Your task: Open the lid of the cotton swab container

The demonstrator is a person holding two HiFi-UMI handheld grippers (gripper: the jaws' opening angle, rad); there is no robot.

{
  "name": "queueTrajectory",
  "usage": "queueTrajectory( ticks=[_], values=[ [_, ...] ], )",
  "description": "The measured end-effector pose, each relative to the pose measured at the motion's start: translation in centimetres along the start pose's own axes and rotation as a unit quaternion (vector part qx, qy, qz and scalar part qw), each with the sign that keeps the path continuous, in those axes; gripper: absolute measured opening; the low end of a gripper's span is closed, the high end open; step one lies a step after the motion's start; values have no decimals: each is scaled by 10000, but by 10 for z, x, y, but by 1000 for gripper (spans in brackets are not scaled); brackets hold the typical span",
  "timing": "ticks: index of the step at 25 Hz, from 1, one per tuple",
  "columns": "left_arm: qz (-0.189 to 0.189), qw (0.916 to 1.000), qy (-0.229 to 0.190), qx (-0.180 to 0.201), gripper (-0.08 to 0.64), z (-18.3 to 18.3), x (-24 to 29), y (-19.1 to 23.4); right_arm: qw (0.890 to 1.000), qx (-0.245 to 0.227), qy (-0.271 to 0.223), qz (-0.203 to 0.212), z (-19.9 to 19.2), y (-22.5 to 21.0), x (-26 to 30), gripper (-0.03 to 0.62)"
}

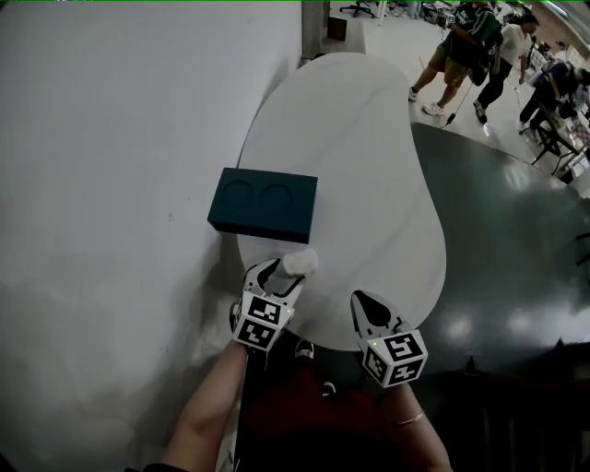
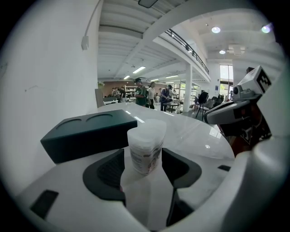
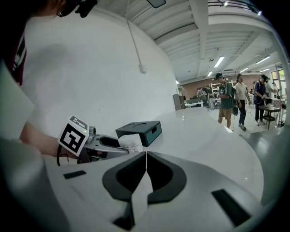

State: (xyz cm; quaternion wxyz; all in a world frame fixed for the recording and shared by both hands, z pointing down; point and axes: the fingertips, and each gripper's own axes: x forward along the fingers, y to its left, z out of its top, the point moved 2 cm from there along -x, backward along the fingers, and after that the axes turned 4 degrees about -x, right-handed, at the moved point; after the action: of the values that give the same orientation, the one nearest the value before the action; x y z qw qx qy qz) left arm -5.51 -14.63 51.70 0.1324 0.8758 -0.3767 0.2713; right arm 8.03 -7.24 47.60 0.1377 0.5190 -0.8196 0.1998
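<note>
The cotton swab container stands upright near the table edge, between the left gripper's wide-apart jaws, seemingly for steadying, while the right gripper hovers alongside, jaws together and empty.

Setting: large open indoor hall, shared workspace or lab type.
- High ribbed ceiling, strip lights, railing along upper level.
- Glossy dark floor.
- White curved counter set against plain white wall.
- Background: several people standing, some beside small tables; wheeled office chair at far end.
</note>
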Motion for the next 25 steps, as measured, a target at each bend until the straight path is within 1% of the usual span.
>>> queueTrajectory(
  ticks=[7,13,22,25],
  values=[
    [-465,9981,121,387,236,4,11,-5,10000,35,77,-21,0,0,9,17],
    [-590,9958,162,687,238,7,19,-6,9999,34,118,-36,-1,-2,14,17],
    [-905,9911,177,955,250,8,29,-7,9997,89,188,-119,-5,-5,16,17],
    [-945,9900,208,1027,250,7,31,-8,9996,102,206,-152,-7,-6,14,15]
  ],
)
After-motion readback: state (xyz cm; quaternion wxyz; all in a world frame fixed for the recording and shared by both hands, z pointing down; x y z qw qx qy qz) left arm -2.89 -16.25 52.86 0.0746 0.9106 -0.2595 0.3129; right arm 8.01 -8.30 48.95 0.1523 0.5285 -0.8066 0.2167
